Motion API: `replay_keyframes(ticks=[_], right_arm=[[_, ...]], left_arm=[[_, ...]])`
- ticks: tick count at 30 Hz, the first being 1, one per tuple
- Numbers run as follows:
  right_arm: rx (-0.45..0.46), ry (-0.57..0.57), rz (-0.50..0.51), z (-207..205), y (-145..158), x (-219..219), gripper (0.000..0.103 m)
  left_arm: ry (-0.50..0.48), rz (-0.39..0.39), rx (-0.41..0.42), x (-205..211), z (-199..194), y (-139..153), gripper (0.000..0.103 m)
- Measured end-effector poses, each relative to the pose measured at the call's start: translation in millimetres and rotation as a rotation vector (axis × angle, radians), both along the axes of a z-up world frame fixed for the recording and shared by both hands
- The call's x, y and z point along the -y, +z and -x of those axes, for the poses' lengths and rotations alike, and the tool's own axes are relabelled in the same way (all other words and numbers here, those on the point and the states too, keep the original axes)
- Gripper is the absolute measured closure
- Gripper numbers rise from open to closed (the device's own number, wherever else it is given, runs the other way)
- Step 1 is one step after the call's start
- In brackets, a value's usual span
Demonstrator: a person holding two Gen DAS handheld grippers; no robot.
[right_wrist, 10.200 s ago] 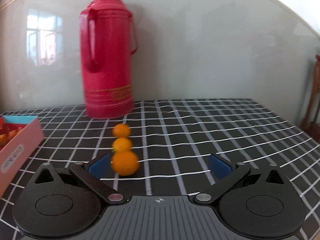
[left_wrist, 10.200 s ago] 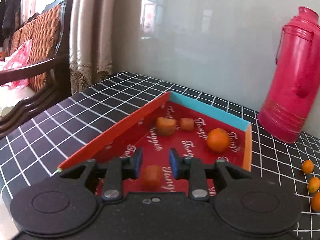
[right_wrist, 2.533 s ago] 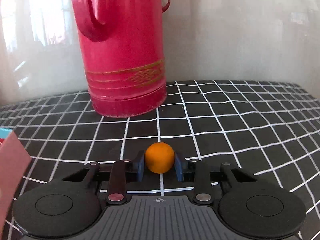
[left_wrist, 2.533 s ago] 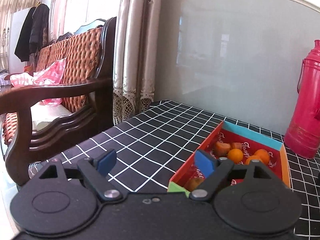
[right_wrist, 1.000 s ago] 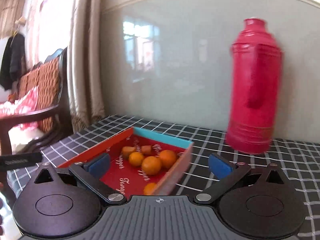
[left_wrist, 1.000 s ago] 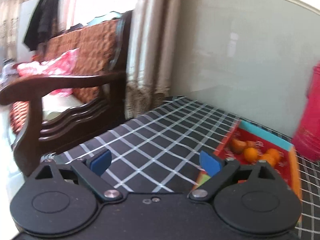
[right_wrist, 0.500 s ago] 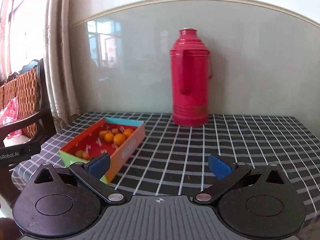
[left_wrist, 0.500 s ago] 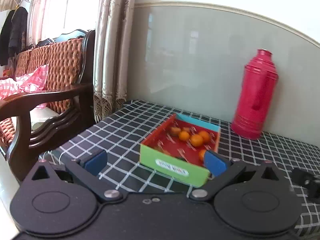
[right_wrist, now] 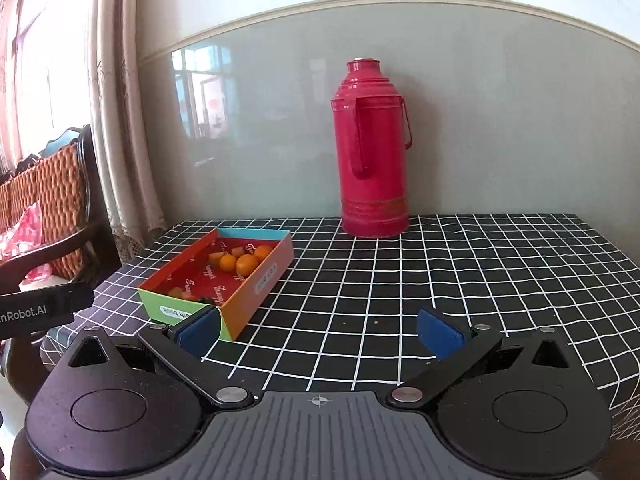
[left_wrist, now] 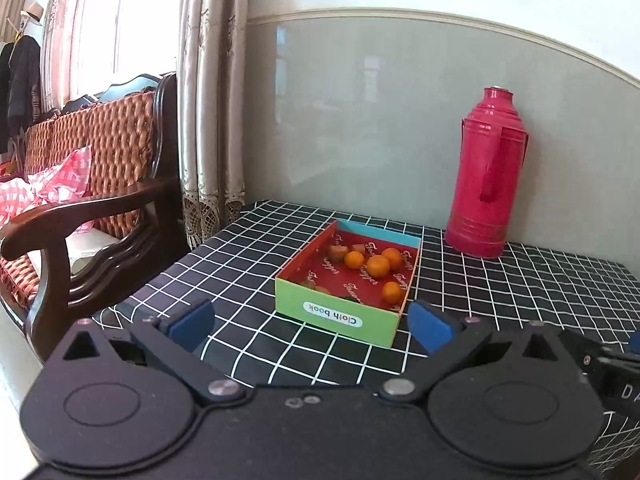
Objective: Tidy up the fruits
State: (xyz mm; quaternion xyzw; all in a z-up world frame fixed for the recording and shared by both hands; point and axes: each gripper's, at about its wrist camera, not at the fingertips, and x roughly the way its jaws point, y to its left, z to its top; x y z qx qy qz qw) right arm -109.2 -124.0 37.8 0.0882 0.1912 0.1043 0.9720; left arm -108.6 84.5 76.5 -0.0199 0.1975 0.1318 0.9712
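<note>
Now the fruits (left_wrist: 378,266) all lie inside the box (left_wrist: 340,318), which sits on the checked tablecloth (right_wrist: 440,280) toward its left side, well apart from the red flask (right_wrist: 374,152) standing at the wall. I see round oranges gathered toward the far end of the box, one alone nearer the right wall, and a few duller pieces at the far left corner and near the front. No fruit shows on the cloth itself, so I judge the sorting about finished.

My left claw (left_wrist: 310,326) is spread wide and holds nothing; my right claw (right_wrist: 318,330) is likewise spread and empty. Both hang back from the table's near edge. To end this well I would keep both claws apart and clear of the box, so that no finger knocks its thin card wall and tips fruit out, and I would look over the cloth once more for a stray before drawing off.

From the left claw's camera I look along the box from its green front end and can count the fruit apart. From the right claw's camera the box shows its orange side wall, which hides some of the fruit, but that view gives the whole open cloth to the right, up to the far edge, and part of the left claw at the frame's left side. The wooden chair (left_wrist: 100,208) by the curtain shows best from the left.
</note>
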Motion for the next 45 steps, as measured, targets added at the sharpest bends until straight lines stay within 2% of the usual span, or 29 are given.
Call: replay_keyframes(ticks=[9,23,45], right_arm=[[-0.010,0.005,-0.003,-3,-2,-2,0.000],[-0.008,0.012,0.013,-4,-3,-9,0.000],[-0.012,0.014,0.013,-4,-5,-9,0.000]], left_arm=[[-0.009,-0.025,-0.016,4,1,-7,0.006],[-0.025,0.013,-0.022,0,-1,-9,0.006],[-0.039,0.012,-0.023,4,-1,-9,0.006]])
